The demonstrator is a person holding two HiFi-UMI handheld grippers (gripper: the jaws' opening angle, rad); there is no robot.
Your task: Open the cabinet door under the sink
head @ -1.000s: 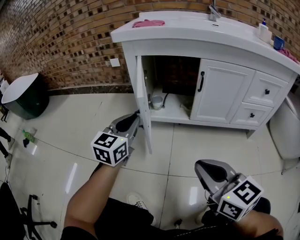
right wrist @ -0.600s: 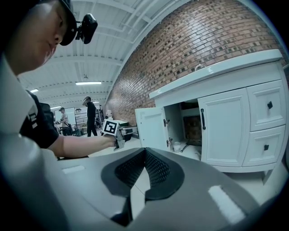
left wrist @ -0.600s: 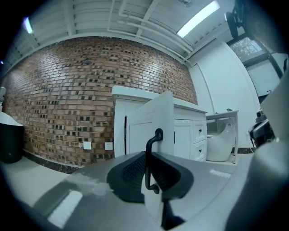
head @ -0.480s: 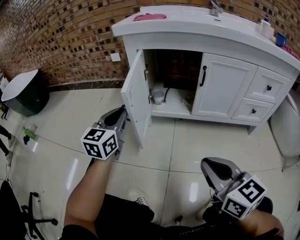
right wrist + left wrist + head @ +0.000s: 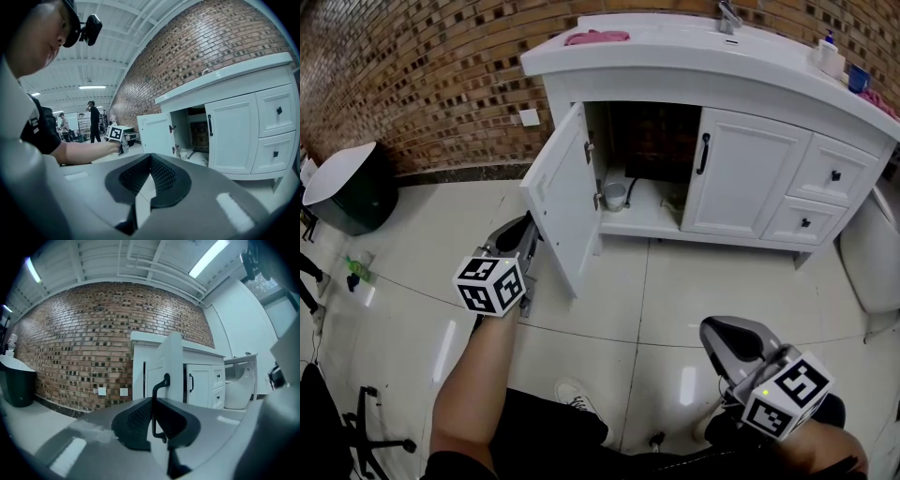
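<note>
Black handle (image 5: 162,380) of the white cabinet door (image 5: 555,208) between the closing left claw's (image 5: 152,404) pads; right claw (image 5: 150,159) closed, empty.

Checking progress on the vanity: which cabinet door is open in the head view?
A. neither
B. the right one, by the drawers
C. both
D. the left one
D: the left door is swung out and shows the inside, while the right door lies flush.

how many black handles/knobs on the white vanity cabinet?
4. Black bar handle on the open left door; matching bar handle on the shut right door; round black knob on the upper drawer; second round knob on the lower drawer. None looks hidden.
</note>
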